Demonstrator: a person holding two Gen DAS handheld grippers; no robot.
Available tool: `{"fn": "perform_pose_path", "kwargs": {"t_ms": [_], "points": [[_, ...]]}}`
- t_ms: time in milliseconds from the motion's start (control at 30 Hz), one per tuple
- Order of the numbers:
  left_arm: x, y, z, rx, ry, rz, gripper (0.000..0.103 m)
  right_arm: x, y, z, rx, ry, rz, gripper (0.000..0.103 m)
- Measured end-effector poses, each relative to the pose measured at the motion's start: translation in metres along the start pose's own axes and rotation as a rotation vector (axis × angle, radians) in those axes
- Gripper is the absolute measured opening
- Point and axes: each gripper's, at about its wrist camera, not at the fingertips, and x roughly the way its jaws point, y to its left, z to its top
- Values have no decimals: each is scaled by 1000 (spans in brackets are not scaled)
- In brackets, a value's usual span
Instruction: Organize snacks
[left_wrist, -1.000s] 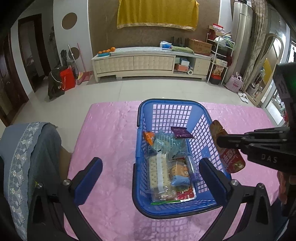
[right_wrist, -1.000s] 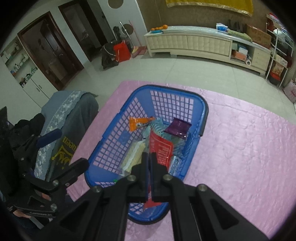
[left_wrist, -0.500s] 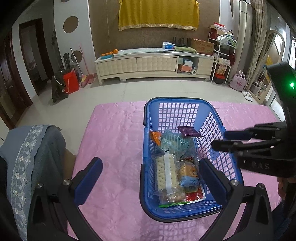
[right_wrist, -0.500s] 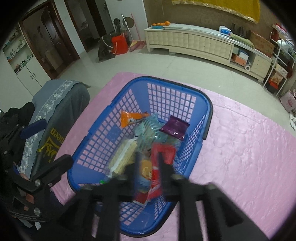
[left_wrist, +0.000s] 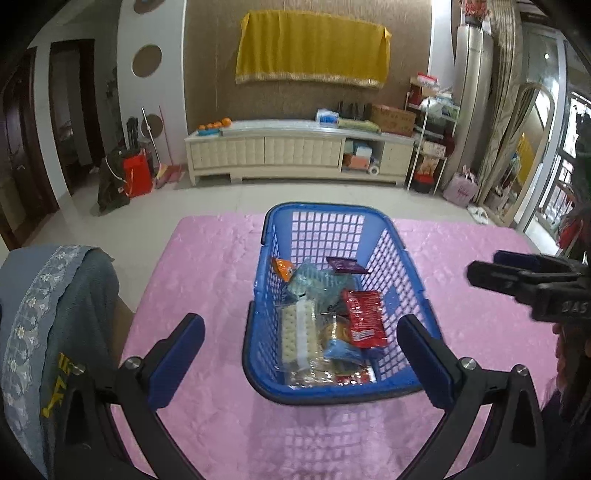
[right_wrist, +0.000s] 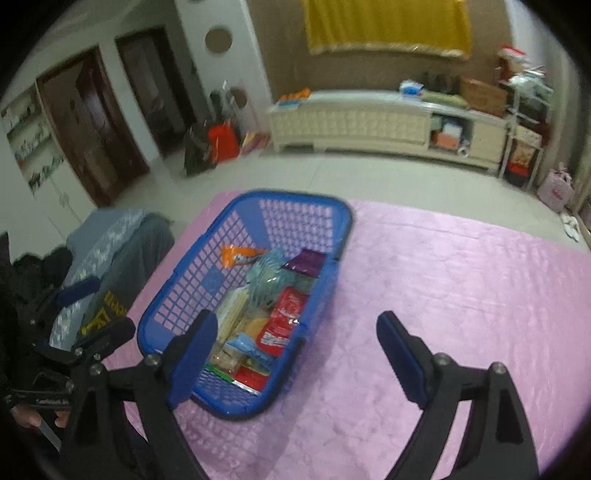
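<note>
The blue basket stands on the bench with the pink cloth, and the snacks lie inside it. A red packet rests on top of the pile, beside a long pack of crackers; an orange packet and a purple one lie at the far end. The left tongs are wide apart and hold nothing, one finger on each side of the basket's near end. The right tongs are also spread apart and empty, over the cloth just right of the basket.
</note>
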Motion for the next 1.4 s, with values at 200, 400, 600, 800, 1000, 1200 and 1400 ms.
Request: {"fn": "perform_pose_path", "kwargs": {"t_ms": [200,400,600,800,1000,1200,1400], "points": [[-30,-29,-25,-6,-64,-35,103,-44,-9,-37,1,-66,-49,99],[-69,-54,-42,-42,-137,-60,103,-92,-3,-66,-5,-168,-114,103],[-105,-68,-47,-36,-218,-14,103,-139,11,-86,-45,-274,-181,103],[-134,-76,-49,-13,-287,3,103,-161,19,-92,-50,-312,-232,103],[-135,-76,-50,0,-291,1,103,-173,33,-98,-91,-367,-261,103],[-136,-80,-54,15,-284,-13,103,-173,32,-99,-80,-363,-255,103],[-136,-79,-57,12,-275,-26,103,-173,33,-104,-74,-353,-245,103]]}}
